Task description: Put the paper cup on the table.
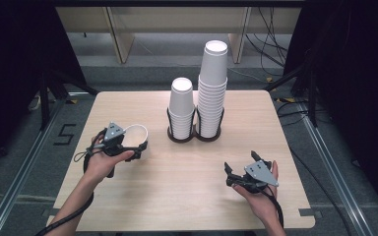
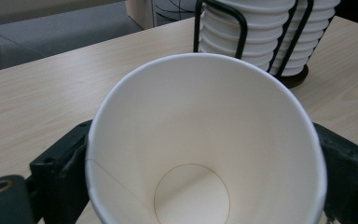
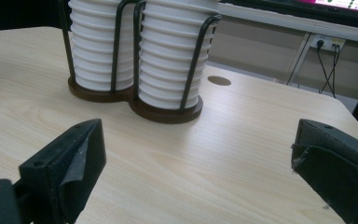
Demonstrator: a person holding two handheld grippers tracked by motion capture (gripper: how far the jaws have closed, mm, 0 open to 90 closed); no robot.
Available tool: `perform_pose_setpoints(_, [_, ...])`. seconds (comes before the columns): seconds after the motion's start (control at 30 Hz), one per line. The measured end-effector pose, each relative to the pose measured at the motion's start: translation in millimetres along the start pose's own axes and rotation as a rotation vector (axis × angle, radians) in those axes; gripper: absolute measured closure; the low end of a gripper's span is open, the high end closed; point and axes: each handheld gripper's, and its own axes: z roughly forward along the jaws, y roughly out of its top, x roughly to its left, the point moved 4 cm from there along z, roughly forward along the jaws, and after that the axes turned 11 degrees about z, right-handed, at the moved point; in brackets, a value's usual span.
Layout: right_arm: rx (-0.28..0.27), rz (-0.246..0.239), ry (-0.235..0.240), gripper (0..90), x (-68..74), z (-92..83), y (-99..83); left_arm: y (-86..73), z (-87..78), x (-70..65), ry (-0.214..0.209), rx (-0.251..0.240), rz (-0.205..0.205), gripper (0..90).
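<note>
Nearest of all, along the near edge of the wooden table, the person's two forearms come in, each hand carrying a gripper. On the right, the right gripper sits low over the near right part of the tabletop, not far from the table's right edge; its jaws are spread wide with nothing between them, and its own view shows only bare wood in the gap. Open tabletop stretches from it leftward to the other hand and onward to the cup rack, so the middle of the table is free room. On the left, a little farther from the near edge, the left gripper pinches a single white paper cup, one jaw pressed on each side of the cup's wall. The cup lies tilted on its side in that grip, its open mouth turned back toward the gripper's camera and its round bottom visible inside. It is held over the left half of the table, well apart from the right gripper and to the near left of the rack. Farther off, at the middle of the table toward its far edge, stands a dark twin wire rack holding two stacks of cups upside down: the shorter left stack and the taller right stack. Beyond the far edge the floor shows loose cables.
</note>
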Motion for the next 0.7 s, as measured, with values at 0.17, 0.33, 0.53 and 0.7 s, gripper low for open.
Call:
perform_pose_setpoints(0.17, [-0.015, -0.025, -0.013, 4.2, -3.4, 0.3, 1.3, -3.6, -1.3, 6.2, 0.018, 0.006, -0.015, 7.6])
perform_pose_setpoints(0.33, [-0.005, 0.002, -0.005, 4.3, -1.5, 0.5, 0.2, -8.8, -3.7, 15.5, 0.046, 0.026, -0.016, 7.7])
perform_pose_setpoints(0.53, [-0.011, 0.004, 0.009, 4.3, -0.6, 2.0, -0.1, -11.4, -6.2, 26.3, 0.086, 0.056, -0.004, 7.6])
perform_pose_setpoints(0.7, [0.003, 0.009, -0.001, 4.3, -0.3, 0.8, -1.6, -11.3, -7.0, 30.0, 0.098, 0.086, -0.003, 7.6])
